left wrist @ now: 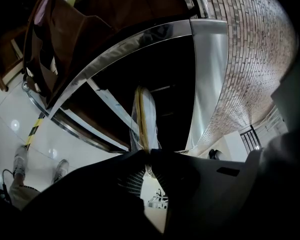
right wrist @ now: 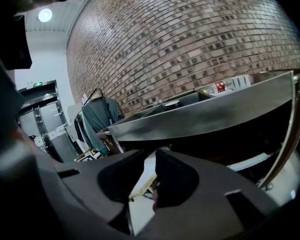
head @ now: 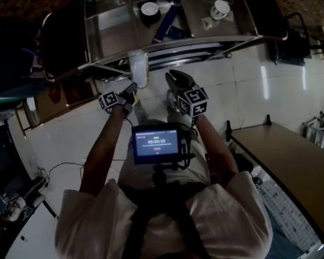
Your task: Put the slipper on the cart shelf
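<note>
A pale slipper in a clear plastic bag (head: 139, 66) points up toward the steel cart (head: 205, 39). My left gripper (head: 131, 89) is shut on the bag's lower end. In the left gripper view the slipper (left wrist: 143, 116) stands on edge straight out from the closed left gripper (left wrist: 149, 153), in front of the cart's dark lower shelf opening (left wrist: 175, 109). My right gripper (head: 176, 78) hovers just right of the slipper below the cart's rim. In its own view the right gripper (right wrist: 151, 156) has its jaws together with nothing between them, facing the cart's top edge (right wrist: 200, 114).
The cart's top holds a white cup (head: 220, 8), a bowl (head: 149, 8) and a blue flat item (head: 166, 23). A wooden table (head: 297, 166) stands at the right and dark furniture (head: 65, 85) at the left. A brick wall (right wrist: 190, 39) rises behind the cart.
</note>
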